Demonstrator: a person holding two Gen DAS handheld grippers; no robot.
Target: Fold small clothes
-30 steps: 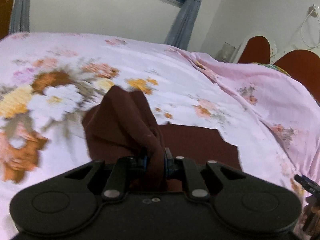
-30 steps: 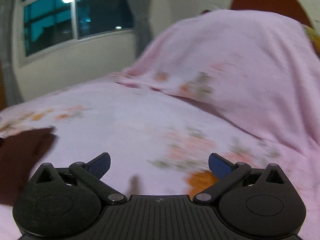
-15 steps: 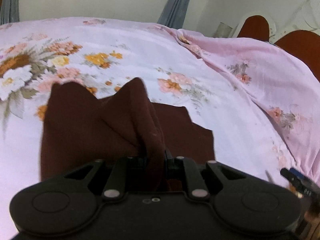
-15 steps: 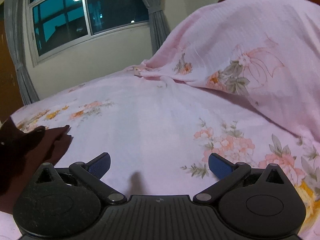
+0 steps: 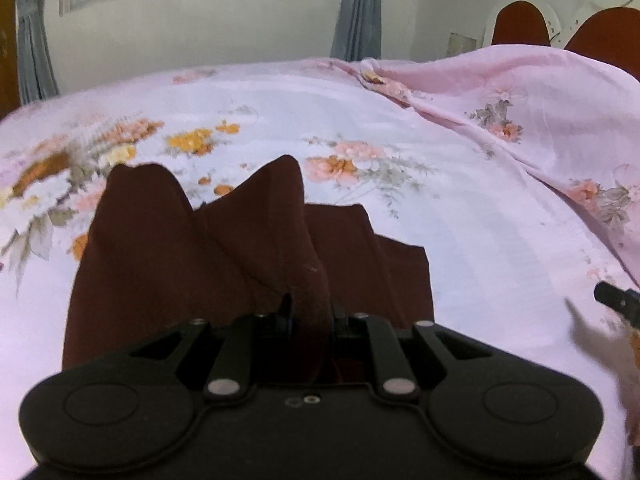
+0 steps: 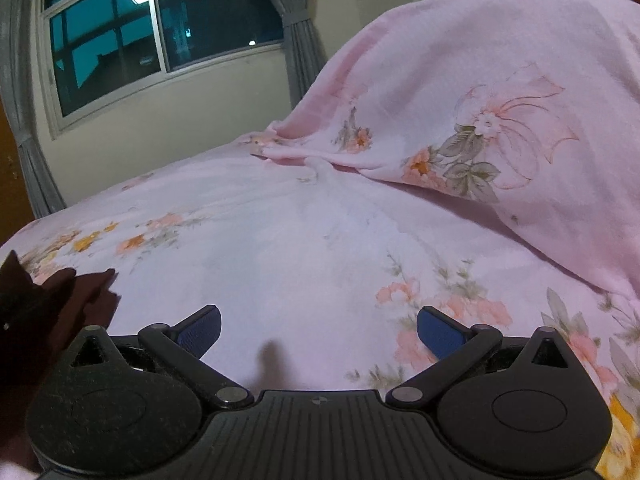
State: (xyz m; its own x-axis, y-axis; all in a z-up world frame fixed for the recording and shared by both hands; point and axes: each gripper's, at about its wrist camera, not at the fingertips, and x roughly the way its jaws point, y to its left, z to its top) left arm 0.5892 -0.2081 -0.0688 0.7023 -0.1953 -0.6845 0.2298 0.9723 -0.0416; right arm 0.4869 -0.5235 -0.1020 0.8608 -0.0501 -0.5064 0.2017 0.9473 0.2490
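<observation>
A dark maroon garment [image 5: 168, 264] lies on the pink floral bedsheet [image 5: 460, 248]. My left gripper [image 5: 310, 314] is shut on a bunched fold of it, and the cloth rises in two peaks ahead of the jaws. Part of the garment lies flat to the right. In the right wrist view the same maroon garment [image 6: 56, 304] shows at the left edge. My right gripper [image 6: 318, 330] stands open over bare sheet, nothing between its blue pads [image 6: 202, 328]. The right gripper's tip [image 5: 616, 302] shows at the right edge of the left wrist view.
A raised mound under the pink sheet [image 6: 500, 100] fills the right side. A red-brown headboard [image 5: 520, 24] stands behind it. A window [image 6: 132, 36] with grey curtains [image 5: 358, 12] is on the far wall.
My left gripper has carried the maroon fold across the bed, and more of the garment now spreads out on its left. The right gripper shifted slightly, bringing the garment's edge into its view.
</observation>
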